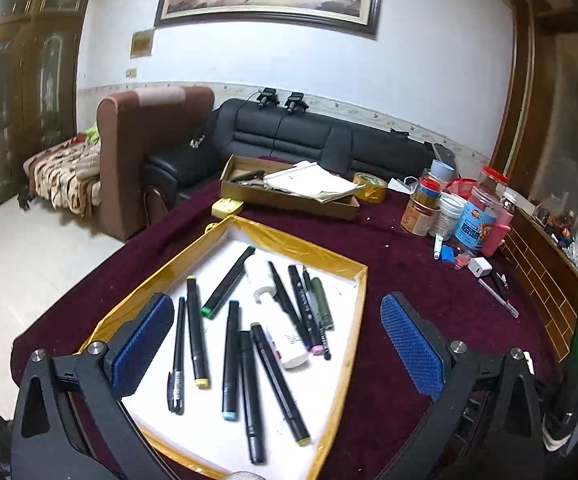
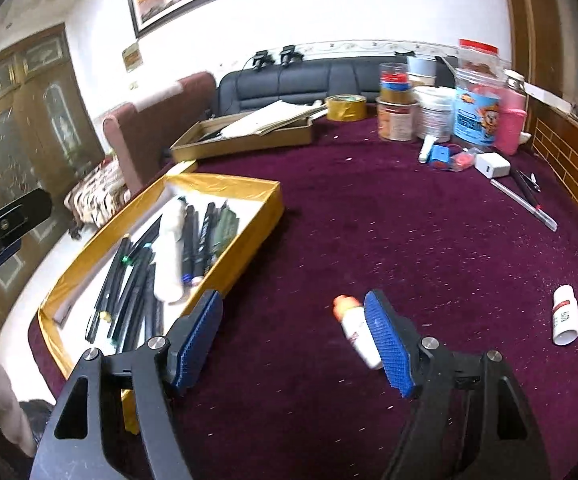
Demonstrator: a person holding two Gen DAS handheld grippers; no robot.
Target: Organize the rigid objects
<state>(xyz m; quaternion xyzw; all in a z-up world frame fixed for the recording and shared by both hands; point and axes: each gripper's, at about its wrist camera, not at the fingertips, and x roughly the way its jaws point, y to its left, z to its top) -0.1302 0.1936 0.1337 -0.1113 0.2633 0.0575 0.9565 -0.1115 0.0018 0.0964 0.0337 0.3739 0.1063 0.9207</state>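
A gold-rimmed white tray [image 1: 301,248] holds several black markers [image 1: 232,356] and a white glue bottle [image 1: 277,320]. My left gripper [image 1: 277,344] is open and empty, its blue pads spread over the tray. In the right wrist view the same tray [image 2: 249,232] lies to the left. My right gripper [image 2: 293,340] is open and empty above the maroon cloth. A small white bottle with an orange cap [image 2: 355,330] lies just by its right pad. Another white bottle [image 2: 565,314] lies far right.
A cardboard box with papers [image 1: 289,190] and a gold tape roll [image 1: 370,187] sit at the back. Jars and containers [image 1: 477,216] crowd the back right, with a white charger [image 1: 479,267] and pens [image 1: 499,292] nearby. A brick-pattern ledge [image 2: 569,160] borders the right.
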